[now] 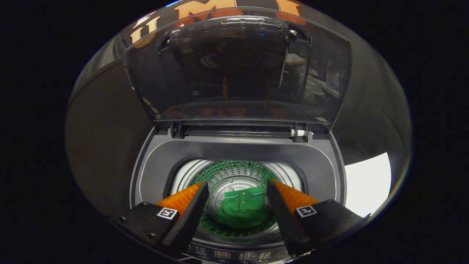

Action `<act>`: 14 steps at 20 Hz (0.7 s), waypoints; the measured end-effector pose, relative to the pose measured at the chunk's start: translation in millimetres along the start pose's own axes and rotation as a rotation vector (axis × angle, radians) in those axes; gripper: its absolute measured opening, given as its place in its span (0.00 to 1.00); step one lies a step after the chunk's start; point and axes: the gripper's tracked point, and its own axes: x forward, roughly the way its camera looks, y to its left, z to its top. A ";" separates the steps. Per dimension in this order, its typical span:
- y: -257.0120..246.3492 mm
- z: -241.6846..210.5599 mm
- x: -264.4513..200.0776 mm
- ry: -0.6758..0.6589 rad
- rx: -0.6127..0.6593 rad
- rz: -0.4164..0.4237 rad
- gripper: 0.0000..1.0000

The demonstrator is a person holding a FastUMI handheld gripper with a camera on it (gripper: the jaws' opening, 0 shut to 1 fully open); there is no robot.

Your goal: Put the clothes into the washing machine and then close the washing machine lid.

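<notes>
With the green polo shirt (243, 211) down in the drum (234, 172), the released gripper (237, 190) hangs empty over the opening, the raised transparent lid (238, 69) standing upright just beyond its fingers.

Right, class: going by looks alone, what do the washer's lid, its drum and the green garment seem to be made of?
Lid: probably smoky clear plastic, glossy; you see through it and it reflects.
Drum: looks like shiny perforated metal, with rows of holes.
Green garment: soft knitted-looking cloth, matt and creased.
The gripper has its jaws open above the garment, holding nothing.

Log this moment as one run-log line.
tongs: open, empty, above drum | green shirt: lying in washing machine drum | lid: raised | left: close lid
</notes>
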 end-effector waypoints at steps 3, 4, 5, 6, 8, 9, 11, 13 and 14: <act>-1.6 4.8 -11.3 -0.036 0.021 -0.011 0.99; -0.9 11.1 -17.5 -0.060 0.022 -0.007 0.99; -1.9 20.2 -25.8 -0.091 0.021 -0.011 0.99; -4.1 30.7 -34.5 -0.129 0.019 -0.018 0.99; -5.1 58.8 -55.8 -0.214 0.025 -0.021 0.99; -3.4 75.3 -69.0 -0.258 0.034 -0.017 0.99; -3.2 108.5 -99.1 -0.348 0.043 -0.012 0.99; -0.7 142.0 -132.1 -0.437 0.038 -0.007 0.99; 1.4 156.4 -146.4 -0.477 0.037 -0.001 0.98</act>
